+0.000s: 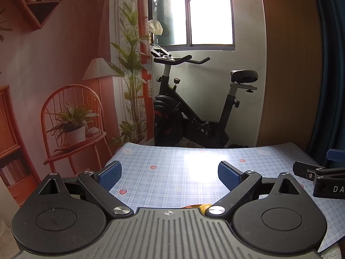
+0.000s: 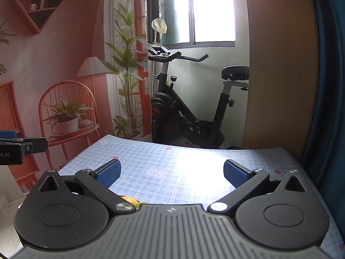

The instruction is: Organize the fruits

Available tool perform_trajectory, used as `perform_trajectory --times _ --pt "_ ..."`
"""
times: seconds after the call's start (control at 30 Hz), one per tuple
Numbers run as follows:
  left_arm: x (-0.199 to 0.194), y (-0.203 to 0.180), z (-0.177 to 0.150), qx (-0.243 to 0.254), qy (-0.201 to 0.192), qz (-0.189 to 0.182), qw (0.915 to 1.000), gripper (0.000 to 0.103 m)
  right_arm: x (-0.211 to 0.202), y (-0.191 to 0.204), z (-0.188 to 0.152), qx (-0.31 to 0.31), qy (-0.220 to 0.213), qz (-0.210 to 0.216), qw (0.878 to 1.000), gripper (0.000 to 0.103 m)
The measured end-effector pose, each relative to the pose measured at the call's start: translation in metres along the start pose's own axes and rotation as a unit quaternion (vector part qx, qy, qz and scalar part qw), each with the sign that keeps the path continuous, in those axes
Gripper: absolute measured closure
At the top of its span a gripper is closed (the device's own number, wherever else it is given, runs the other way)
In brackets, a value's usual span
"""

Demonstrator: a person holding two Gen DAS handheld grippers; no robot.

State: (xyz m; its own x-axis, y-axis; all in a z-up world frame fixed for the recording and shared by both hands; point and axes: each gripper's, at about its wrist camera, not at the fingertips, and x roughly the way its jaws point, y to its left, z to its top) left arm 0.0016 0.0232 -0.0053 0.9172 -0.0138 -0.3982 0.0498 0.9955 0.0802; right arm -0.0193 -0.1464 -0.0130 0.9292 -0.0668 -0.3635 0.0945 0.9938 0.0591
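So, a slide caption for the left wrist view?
Open left gripper above the plaid tablecloth, an exercise bike by the window behind.

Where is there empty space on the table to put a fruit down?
The checked cloth is bare ahead of both grippers, out to the far edge by the exercise bike. The only crowded spot is at the near edge, where yellow fruit peeks from under the right gripper and left gripper.

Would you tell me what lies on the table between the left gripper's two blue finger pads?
Nothing: in the left wrist view the left gripper is open over bare checked tablecloth. Only a sliver of yellow-orange fruit peeks out close to the gripper body.
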Motion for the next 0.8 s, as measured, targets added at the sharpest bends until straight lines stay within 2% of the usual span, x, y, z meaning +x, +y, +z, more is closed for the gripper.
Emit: perform_trajectory --times 0.8 --pt "-0.0033 -0.0054 0.0024 0.006 0.003 -0.001 1.0 0.003 -0.0018 -0.009 -0.0021 0.004 0.004 -0.011 1.0 0.0"
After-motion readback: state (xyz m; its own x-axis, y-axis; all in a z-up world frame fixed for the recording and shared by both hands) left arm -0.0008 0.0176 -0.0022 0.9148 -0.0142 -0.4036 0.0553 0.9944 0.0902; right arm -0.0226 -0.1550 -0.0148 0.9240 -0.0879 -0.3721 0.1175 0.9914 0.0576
